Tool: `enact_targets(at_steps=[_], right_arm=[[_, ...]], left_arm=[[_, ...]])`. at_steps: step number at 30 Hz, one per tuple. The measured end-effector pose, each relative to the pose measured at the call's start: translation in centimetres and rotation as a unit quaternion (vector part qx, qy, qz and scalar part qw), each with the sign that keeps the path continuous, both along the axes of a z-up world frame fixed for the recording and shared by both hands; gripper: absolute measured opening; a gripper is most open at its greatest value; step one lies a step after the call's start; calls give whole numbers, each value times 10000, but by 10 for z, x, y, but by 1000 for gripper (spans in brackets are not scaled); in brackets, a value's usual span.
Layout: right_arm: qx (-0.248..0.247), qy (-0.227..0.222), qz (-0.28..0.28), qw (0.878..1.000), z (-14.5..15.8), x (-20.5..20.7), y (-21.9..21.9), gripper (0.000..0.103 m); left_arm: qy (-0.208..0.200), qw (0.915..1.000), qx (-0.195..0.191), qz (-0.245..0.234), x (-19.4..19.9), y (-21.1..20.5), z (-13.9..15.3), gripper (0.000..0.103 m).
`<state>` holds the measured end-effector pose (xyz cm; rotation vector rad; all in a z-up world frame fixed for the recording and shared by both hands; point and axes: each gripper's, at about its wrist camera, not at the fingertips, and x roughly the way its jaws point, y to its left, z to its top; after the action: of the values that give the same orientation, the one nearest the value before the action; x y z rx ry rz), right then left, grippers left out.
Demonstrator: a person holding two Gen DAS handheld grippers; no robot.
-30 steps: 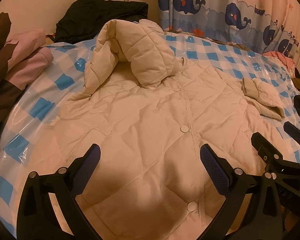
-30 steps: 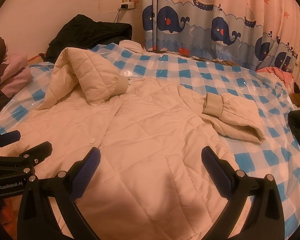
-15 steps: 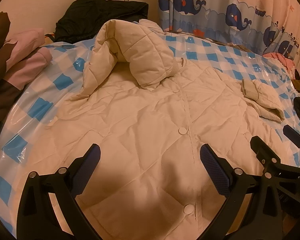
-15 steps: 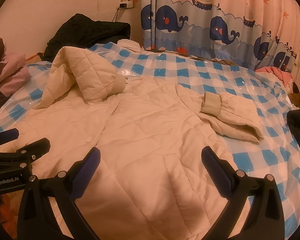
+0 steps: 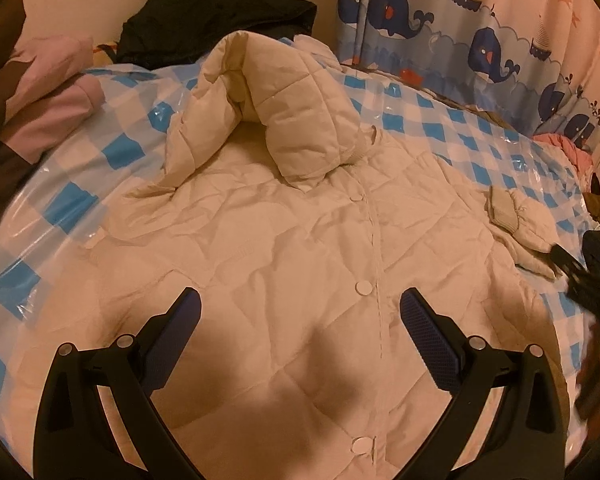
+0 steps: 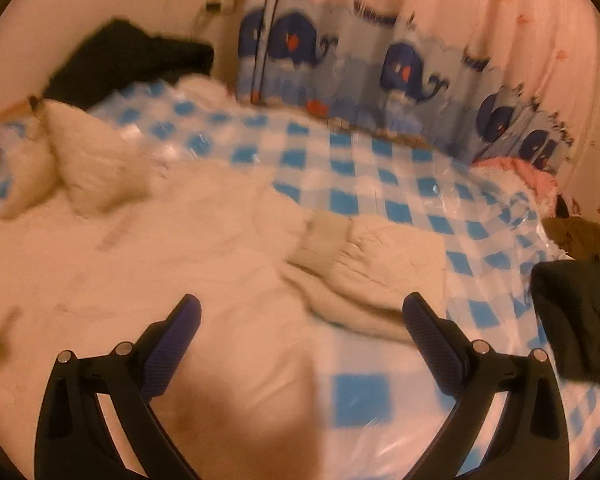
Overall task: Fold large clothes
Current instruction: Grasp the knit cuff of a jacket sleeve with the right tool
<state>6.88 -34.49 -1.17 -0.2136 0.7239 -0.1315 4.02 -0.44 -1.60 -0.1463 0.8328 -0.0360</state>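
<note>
A large cream quilted jacket [image 5: 300, 248] lies front-up on a bed covered in blue-and-white checked plastic [image 5: 452, 120]. Its left sleeve [image 5: 292, 120] is folded over the chest; its right sleeve [image 5: 520, 220] with a ribbed cuff lies folded at the right side. My left gripper [image 5: 300, 312] is open and empty above the jacket's lower front, near the snap placket. My right gripper [image 6: 300, 316] is open and empty above the jacket's right edge, close to the folded right sleeve [image 6: 372, 256]. The right wrist view is blurred. The right gripper shows blurred at the left wrist view's right edge [image 5: 580, 280].
A black garment [image 5: 220, 12] lies at the head of the bed by the wall. Pink and brown clothes [image 5: 40, 92] are piled at the left. A whale-print curtain [image 6: 400, 64] hangs behind. A dark garment [image 6: 576, 312] and pink clothes [image 6: 520, 176] lie at the right.
My right gripper has swung quickly to the right, from above the jacket's middle to its right edge by the folded sleeve. My left gripper has moved slightly forward over the jacket.
</note>
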Motion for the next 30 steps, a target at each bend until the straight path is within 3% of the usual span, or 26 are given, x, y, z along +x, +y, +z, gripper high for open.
enact_targets(at_steps=[5,12,15,16,21,23,30], right_arm=[[33,771,249,9967,-27,67,-22,97],[-233,1275,399,9908,-61,130,-14,95],[-29,1498,238,9884,-71,146,-29,73],[161,1539,235,9877,-72,148,-35,71],[648,1333,119,9889,-54,141,-63,46],[1136,1133,135,9870,-39,133,-79,13],[2219,181,-325,9744,19,98,-153,14]], left_arm=[[88,9998,-154,-45,6,0,-3,96],[216,9995,-214,-67,11,-2,-9,96],[244,9994,-225,-42,12,-1,-11,96],[253,9994,-219,-43,13,-2,-12,96],[300,9994,-154,-106,15,-7,-16,96],[314,9994,-111,-135,14,-10,-18,96],[351,9992,8,-180,15,-16,-23,96]])
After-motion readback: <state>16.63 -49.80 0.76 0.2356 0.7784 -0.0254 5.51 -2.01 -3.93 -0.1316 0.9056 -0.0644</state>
